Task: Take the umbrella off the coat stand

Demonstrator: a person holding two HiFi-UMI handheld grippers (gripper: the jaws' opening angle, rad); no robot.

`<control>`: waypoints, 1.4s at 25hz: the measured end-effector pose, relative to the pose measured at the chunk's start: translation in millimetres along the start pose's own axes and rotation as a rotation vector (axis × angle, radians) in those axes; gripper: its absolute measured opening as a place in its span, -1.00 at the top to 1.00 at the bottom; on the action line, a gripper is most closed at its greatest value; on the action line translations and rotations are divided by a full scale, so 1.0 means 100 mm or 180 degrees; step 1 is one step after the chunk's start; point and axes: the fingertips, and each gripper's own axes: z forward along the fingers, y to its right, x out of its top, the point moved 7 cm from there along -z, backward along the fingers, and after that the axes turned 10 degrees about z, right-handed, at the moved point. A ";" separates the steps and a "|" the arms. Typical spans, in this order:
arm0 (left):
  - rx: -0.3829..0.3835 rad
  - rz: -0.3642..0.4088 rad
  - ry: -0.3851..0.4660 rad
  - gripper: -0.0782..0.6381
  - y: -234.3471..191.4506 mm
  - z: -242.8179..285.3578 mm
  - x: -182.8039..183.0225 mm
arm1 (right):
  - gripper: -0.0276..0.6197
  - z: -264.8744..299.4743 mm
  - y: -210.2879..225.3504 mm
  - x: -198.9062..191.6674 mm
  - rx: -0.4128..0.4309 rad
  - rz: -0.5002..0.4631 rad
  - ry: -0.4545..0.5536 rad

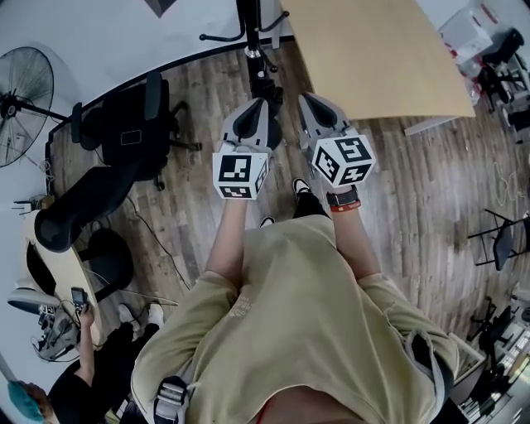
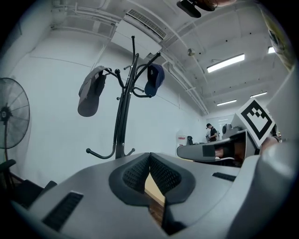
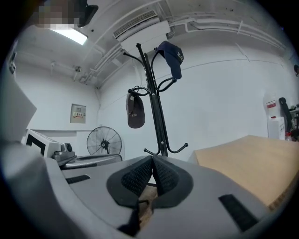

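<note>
Head view: I've got the left gripper (image 1: pixel 253 108) and right gripper (image 1: pixel 313 101) side by side, both pointed at the coat stand (image 1: pixel 248 25) on the far side, not near it yet.

Left gripper view: jaws pressed together with nothing in them. The stand is ahead, with a grey cap (image 2: pixel 90 97) and a blue cap (image 2: pixel 154 79) on it.

Right gripper view: same deal, jaws together and empty.

Honestly I can't pick out the umbrella on the stand in any view. So nothing's done yet imo: the reach, grab and lift-off are all left.
</note>
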 end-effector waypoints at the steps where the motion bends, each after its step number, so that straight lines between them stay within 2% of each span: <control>1: 0.0045 0.0003 -0.0007 0.71 -0.02 0.04 -0.01 | 0.91 0.04 0.05 0.00 0.0037 -0.0001 -0.0030; 9: 0.0306 0.0007 -0.0153 0.71 -0.09 0.29 -0.13 | 0.91 0.40 0.37 0.03 0.0344 0.0029 -0.0241; 17: 0.0575 0.0014 -0.0209 0.71 -0.14 0.49 -0.14 | 0.91 0.66 0.60 0.00 0.0540 -0.0039 -0.0452; 35: 0.0774 0.0051 -0.0390 0.71 0.02 0.78 -0.39 | 0.84 0.93 1.26 -0.58 0.0995 -0.0027 -0.0991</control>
